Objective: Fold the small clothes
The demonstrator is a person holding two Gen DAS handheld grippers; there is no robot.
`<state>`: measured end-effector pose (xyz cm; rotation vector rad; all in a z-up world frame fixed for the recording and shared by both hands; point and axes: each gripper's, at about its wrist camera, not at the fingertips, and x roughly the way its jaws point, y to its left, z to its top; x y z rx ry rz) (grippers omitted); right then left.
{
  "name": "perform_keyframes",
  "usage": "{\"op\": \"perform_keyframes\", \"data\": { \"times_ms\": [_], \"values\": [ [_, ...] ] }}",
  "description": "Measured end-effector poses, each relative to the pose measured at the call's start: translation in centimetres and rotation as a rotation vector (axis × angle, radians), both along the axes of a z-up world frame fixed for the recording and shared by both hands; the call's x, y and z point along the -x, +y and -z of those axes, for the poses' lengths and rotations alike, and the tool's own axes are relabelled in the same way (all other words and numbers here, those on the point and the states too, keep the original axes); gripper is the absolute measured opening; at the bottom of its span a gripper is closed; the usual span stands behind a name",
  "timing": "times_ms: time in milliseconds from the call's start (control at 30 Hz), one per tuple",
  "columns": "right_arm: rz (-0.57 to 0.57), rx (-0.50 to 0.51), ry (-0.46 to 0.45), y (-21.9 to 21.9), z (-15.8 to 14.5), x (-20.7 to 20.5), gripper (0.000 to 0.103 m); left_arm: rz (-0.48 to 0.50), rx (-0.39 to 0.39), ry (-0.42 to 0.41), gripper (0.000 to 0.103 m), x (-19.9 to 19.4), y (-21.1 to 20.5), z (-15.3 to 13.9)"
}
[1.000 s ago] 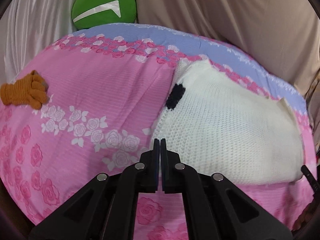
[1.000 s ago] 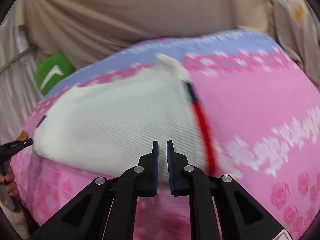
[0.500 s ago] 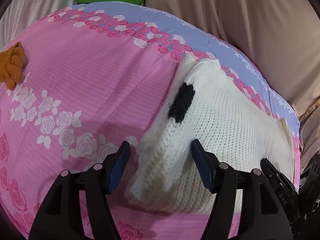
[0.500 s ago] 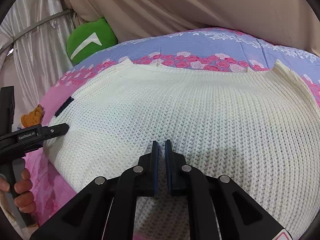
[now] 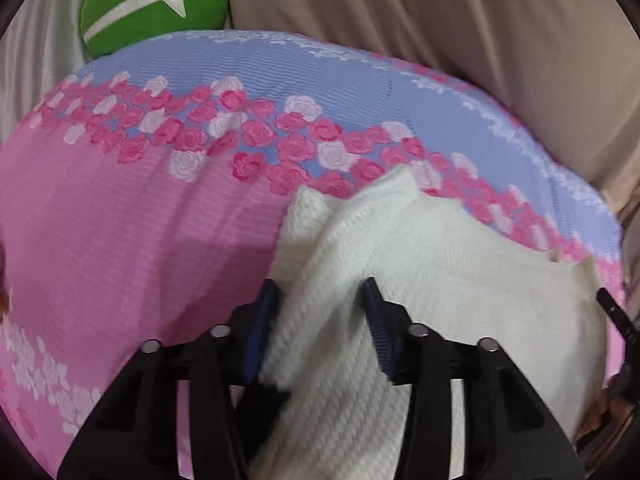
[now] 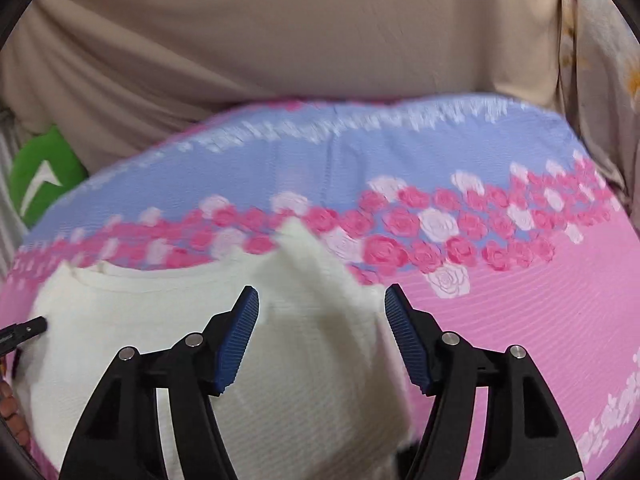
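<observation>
Right tool (image 6: 320, 336) at lower centre, jaws opening, raised fold of white knit sweater (image 6: 304, 360) between them, rose-patterned pink and blue bedsheet (image 6: 520, 300) beneath, green cushion (image 6: 44, 184) far left, beige curtain (image 6: 280, 40) behind

we see that the left gripper (image 5: 320, 320), shut over the sheet a second ago, now straddles the left edge of the white knit sweater (image 5: 460, 320), its jaws closing. the right gripper (image 6: 320, 336), shut until half a second ago, has shifted to the sweater's right edge, jaws opening around a raised fold.
</observation>
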<state>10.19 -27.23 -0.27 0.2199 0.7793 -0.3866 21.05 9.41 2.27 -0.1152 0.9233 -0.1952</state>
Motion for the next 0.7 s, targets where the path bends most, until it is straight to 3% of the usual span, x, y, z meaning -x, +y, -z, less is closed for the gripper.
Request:
{"op": "perform_keyframes", "data": {
  "times_ms": [33,67,200,300,367,433,500,567,700],
  "values": [
    [-0.035,-0.062,0.019,-0.7,0.7,-0.6,0.017,-0.003,-0.020,-0.013,0.041,0.0,-0.3,0.1],
    [-0.050,-0.092,0.019,-1.0,1.0,-0.8,0.008,-0.007,-0.044,-0.025,0.040,-0.1,-0.6,0.0],
    [-0.006,-0.055,-0.088,-2.0,-0.7,0.5,0.007,-0.015,-0.084,-0.038,0.040,-0.2,-0.9,0.1],
    [0.010,-0.133,0.010,-3.4,1.9,-0.9,0.006,-0.024,-0.110,-0.047,0.040,-0.4,-1.3,0.3],
    [0.020,-0.081,0.021,-2.7,0.9,-1.0,0.010,-0.027,-0.123,-0.051,0.040,-0.4,-1.5,0.3],
    [0.031,-0.053,-0.041,-1.6,-0.5,0.1,0.019,-0.027,-0.129,-0.051,0.040,-0.3,-1.5,0.3],
    [0.018,-0.010,-0.115,0.6,-1.9,2.2,0.019,-0.025,-0.126,-0.058,0.040,0.3,-1.2,-0.1],
    [-0.062,0.013,-0.163,3.9,-2.7,3.8,0.019,-0.023,-0.114,-0.079,0.040,1.8,-0.6,-0.9],
    [-0.278,0.015,-0.133,11.8,-1.8,5.6,0.019,-0.027,-0.018,-0.110,0.044,6.1,2.2,-2.6]
  ]
}}
